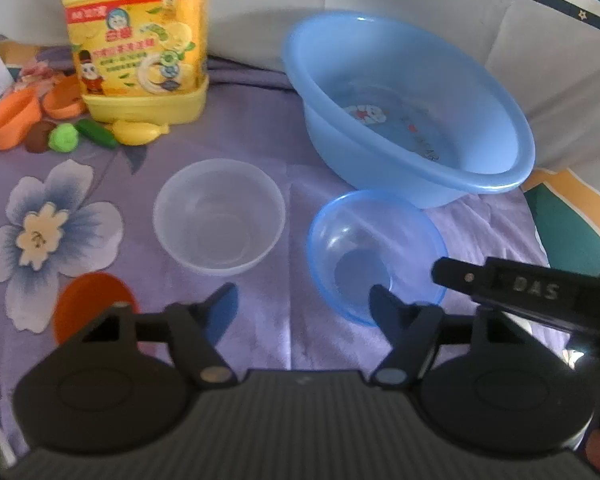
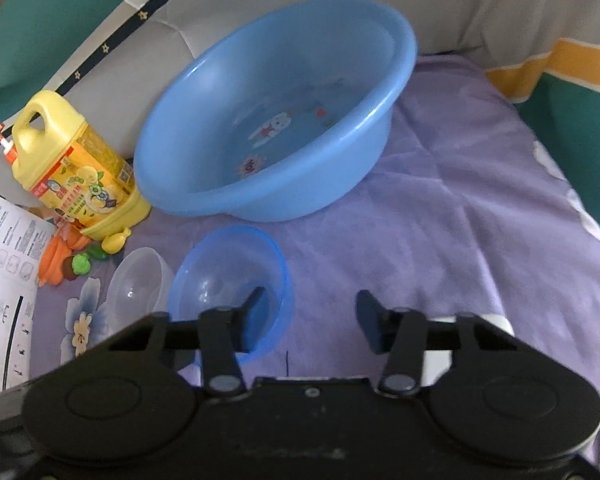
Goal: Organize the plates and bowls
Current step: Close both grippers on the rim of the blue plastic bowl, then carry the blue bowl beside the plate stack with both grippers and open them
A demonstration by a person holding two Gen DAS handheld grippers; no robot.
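Both grippers hang with fingers wide and empty — the right gripper (image 2: 308,316) straddling the near rim of the small blue bowl (image 2: 230,280), the left gripper (image 1: 302,308) between it and the clear bowl (image 1: 219,216). Judging by this, a pick-up is starting: closing on that rim, likely bound for the blue basin (image 2: 276,112). An orange plate (image 1: 94,300) and something white under the right gripper are largely hidden.

Left gripper (image 1: 304,308): jaws spread wide, nothing held, at 6 o'clock. Clear bowl (image 1: 219,216) set upright at centre on the purple floral cloth (image 1: 260,128). Small blue bowl (image 1: 376,252) at 4 o'clock, just beside the blue basin (image 1: 404,100) at 1 o'clock. Yellow detergent jug (image 1: 140,40) at 11 o'clock. Orange disc (image 1: 92,300) at 8 o'clock.
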